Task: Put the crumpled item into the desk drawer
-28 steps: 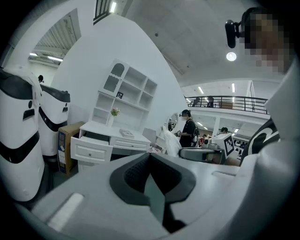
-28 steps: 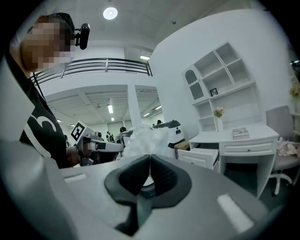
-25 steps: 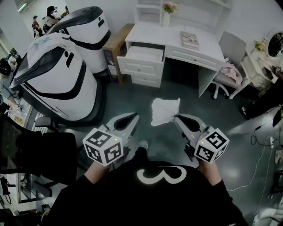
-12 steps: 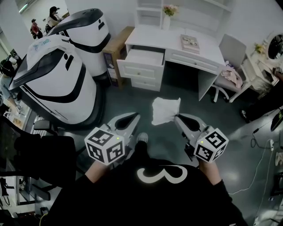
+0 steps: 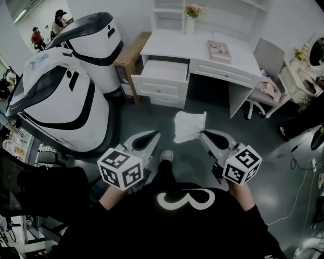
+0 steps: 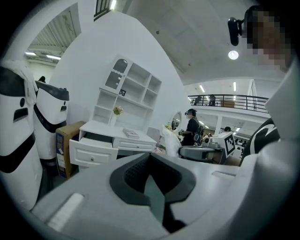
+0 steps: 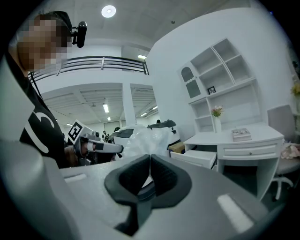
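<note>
The crumpled item [image 5: 189, 126] is a white, thin, plastic-like wad held up over the dark floor. My right gripper [image 5: 202, 134] is shut on its lower right corner. In the right gripper view the wad [image 7: 143, 137] bulges just beyond the closed jaws of the right gripper [image 7: 150, 158]. My left gripper [image 5: 155, 134] hangs level with it to the left, shut and holding nothing. In the left gripper view its pads [image 6: 151, 161] meet. The white desk [image 5: 202, 43] stands ahead, its upper left drawer [image 5: 161, 71] pulled open, also seen as the drawer [image 6: 91, 151] and the drawer [image 7: 194, 158].
Two big white-and-black pod machines [image 5: 63, 98] fill the left side. A cardboard box [image 5: 129, 50] stands by the desk's left end. A book [image 5: 218, 49] and a flower vase [image 5: 191, 14] sit on the desk. A chair [image 5: 266, 63] with cloth on it stands at the right.
The desk and open drawer have slid slightly lower in the head view, so I am a little closer. Both grippers keep their pose and the wad stays held.
</note>
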`<state>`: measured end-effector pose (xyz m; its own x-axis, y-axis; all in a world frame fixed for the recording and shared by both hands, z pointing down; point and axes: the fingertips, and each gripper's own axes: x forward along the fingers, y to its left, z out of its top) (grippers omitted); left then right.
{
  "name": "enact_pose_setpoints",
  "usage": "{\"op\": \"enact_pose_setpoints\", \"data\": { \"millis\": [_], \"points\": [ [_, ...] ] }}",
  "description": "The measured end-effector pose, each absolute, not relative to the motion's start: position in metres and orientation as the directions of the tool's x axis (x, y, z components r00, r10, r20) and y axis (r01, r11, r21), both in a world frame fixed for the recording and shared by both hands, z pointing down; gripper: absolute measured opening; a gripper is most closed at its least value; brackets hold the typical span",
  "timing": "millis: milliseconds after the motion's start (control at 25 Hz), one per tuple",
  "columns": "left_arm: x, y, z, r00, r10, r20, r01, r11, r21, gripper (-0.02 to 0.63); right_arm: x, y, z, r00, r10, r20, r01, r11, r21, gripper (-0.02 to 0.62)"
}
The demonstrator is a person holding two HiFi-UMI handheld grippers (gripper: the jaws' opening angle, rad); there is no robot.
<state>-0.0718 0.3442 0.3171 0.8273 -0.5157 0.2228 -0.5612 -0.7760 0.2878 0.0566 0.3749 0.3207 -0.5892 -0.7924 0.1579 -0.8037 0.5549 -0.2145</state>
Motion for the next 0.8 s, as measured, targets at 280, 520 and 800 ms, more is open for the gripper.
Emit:
{"op": "enact_pose_setpoints", "data": {
  "millis": [280, 520, 800],
  "points": [
    [-0.059, 0.238, 0.327, 0.83, -0.491, 0.265, -0.556, -0.768, 0.319, 0.009, 0.071, 0.272, 0.332, -0.573, -0.798, 0.188, -0.812, 0.522, -0.26, 0.009],
    [-0.049, 0.122, 0.336, 0.834, -0.465, 0.296, -0.548, -0.755, 0.361, 0.009, 0.079, 0.158, 0.34, -0.562, -0.794, 0.23, -0.819, 0.495, -0.29, 0.009],
    [-0.037, -0.002, 0.35, 0.837, -0.445, 0.317, -0.544, -0.739, 0.398, 0.009, 0.086, 0.036, 0.353, -0.562, -0.773, 0.293, -0.822, 0.482, -0.304, 0.008]
  ]
}}
